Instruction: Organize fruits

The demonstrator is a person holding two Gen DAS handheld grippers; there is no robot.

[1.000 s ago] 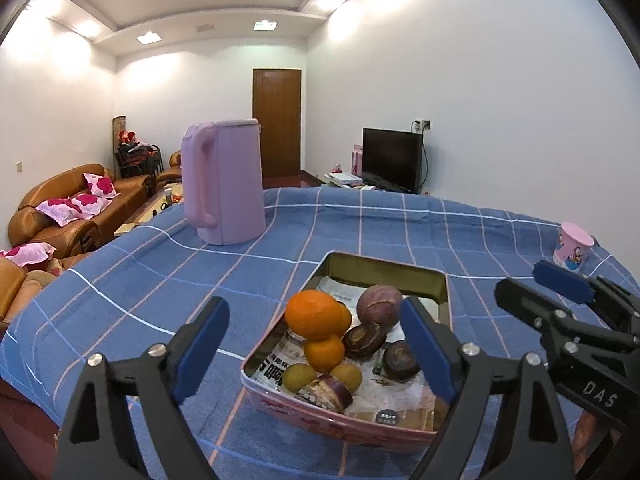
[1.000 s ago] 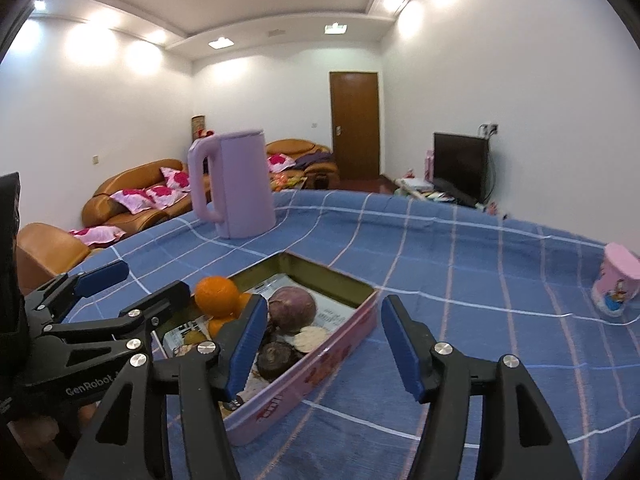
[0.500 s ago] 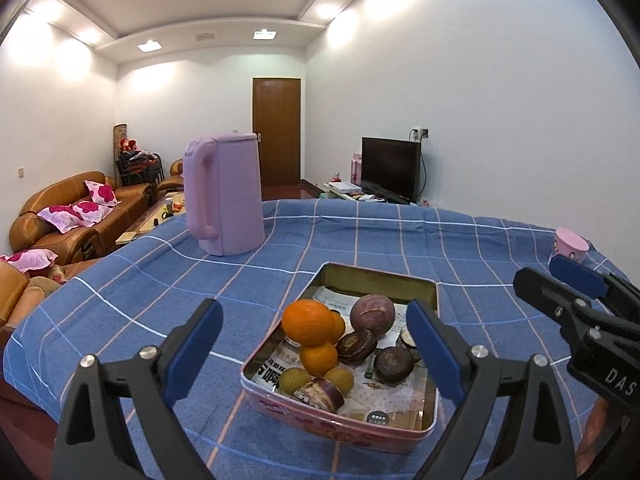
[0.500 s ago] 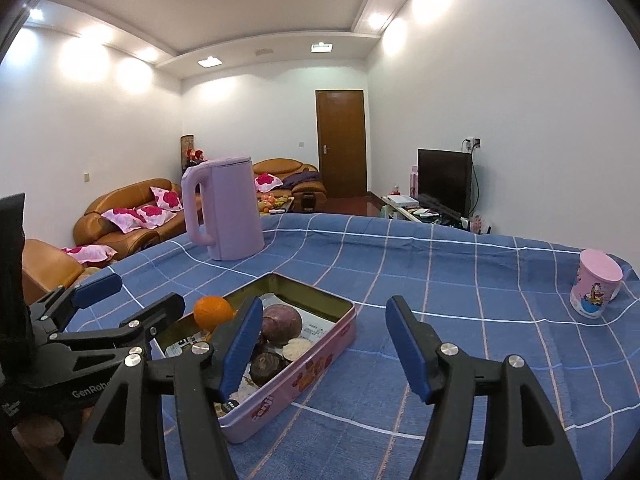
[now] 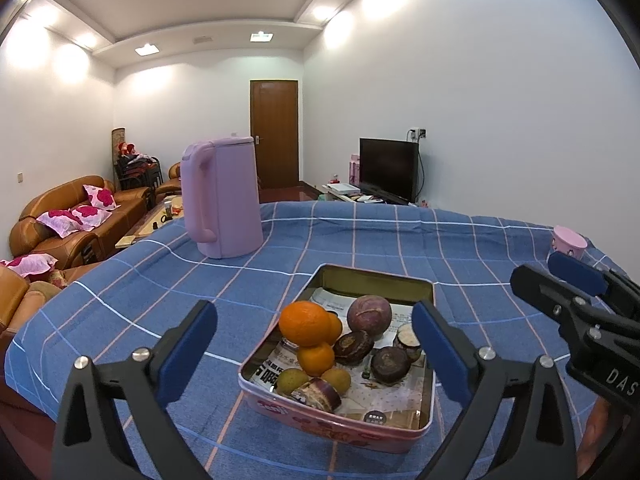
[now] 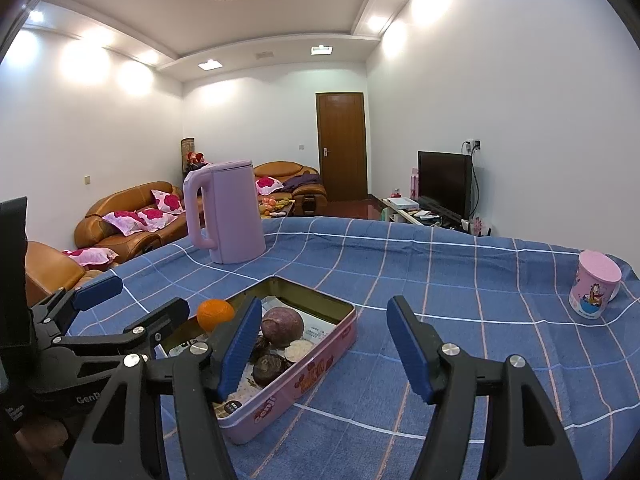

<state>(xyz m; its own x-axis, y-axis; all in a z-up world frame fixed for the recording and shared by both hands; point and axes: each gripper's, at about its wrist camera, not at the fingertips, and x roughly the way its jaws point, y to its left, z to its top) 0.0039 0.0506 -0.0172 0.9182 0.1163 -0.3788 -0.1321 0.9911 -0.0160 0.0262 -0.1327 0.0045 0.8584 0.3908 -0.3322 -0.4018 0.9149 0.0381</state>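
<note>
Left wrist view: left gripper (image 5: pixel 314 354) spread wide, empty, above pink tin (image 5: pixel 428 420) on blue checked cloth (image 5: pixel 120 288); oranges (image 5: pixel 304 324), purple fruit (image 5: pixel 368 314) and dark halves piled inside. Right wrist view: right gripper (image 6: pixel 324 346) agape, empty, beside same tin; kettle (image 6: pixel 232 216) behind, cup (image 6: pixel 594 290) well apart. No loose fruit visible; fits sorting finished or pending.
</note>
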